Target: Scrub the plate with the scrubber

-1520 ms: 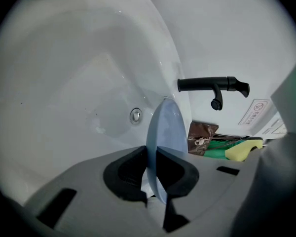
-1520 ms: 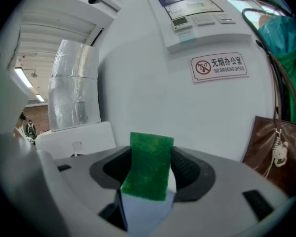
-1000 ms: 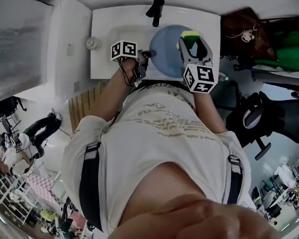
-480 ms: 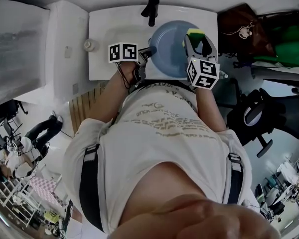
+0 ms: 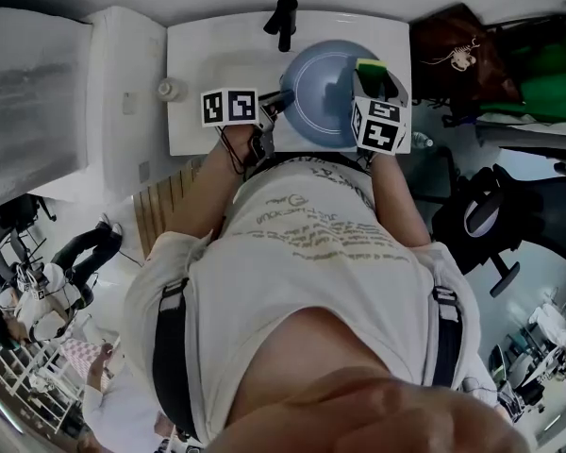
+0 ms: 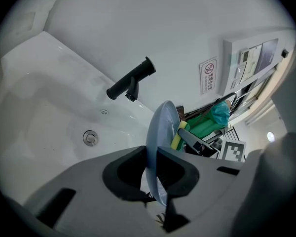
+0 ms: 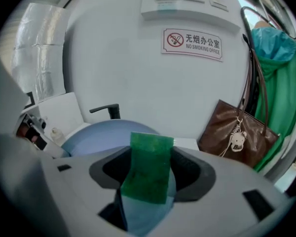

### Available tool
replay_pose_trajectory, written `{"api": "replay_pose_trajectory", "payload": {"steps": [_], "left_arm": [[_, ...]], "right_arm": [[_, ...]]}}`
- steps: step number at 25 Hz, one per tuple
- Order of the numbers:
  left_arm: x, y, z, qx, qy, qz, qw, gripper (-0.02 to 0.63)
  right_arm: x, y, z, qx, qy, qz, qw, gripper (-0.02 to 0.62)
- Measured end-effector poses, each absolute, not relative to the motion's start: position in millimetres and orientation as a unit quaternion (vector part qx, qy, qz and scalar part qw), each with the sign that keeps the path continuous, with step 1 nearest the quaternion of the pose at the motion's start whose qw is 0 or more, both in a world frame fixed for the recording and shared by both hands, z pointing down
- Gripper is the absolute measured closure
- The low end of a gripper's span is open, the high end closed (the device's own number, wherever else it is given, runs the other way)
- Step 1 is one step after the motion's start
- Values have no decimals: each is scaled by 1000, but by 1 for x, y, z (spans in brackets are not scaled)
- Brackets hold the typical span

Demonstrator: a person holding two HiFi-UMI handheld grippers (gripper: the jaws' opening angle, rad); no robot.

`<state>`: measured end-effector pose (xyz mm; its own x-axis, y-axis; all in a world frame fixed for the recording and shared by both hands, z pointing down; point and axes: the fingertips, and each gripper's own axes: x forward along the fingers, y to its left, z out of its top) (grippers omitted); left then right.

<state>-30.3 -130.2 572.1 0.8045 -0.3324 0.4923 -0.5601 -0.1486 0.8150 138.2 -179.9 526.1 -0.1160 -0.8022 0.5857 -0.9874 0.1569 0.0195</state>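
The left gripper (image 6: 151, 158) clamps the blue plate's (image 5: 316, 97) rim. The right gripper (image 7: 149, 179) pinches the green scrubber (image 7: 150, 152) against its face.

wall (image 7: 113, 58): white, no-smoking sign (image 7: 194, 43) | brown bag (image 7: 234, 132) hanging | black office chair (image 5: 495, 220)

- Left gripper (image 6: 152, 156), lower centre: jaws clamped on the rim of the plate.
- Plate (image 6: 163, 125), blue, centre: stands on edge.
- Scrubber (image 6: 179, 135), yellow and green, right of centre: against the plate's right face.
- Faucet (image 6: 131, 81), black, upper centre.
- Sink (image 6: 44, 107), white, left, with its drain (image 6: 90, 138) at left of centre.
- Wall sign (image 6: 207, 76), upper right.
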Motion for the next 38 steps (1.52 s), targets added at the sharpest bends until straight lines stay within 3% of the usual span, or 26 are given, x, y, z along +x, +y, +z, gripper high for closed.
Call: {"api": "replay_pose_trajectory", "payload": {"steps": [15,31,38], "left_arm": [[-27,-132,549,788,-288,108,534,548],[-34,-134,544,790,-303,111,522,549],[-42,-139,543,792,-321,112,508,549]], "right_arm": [[112,-212,514,607,-734,179,247,347],[26,-218,500,501,-826,171,195,347],[3,-205,508,459,-846,177,207,347]]}}
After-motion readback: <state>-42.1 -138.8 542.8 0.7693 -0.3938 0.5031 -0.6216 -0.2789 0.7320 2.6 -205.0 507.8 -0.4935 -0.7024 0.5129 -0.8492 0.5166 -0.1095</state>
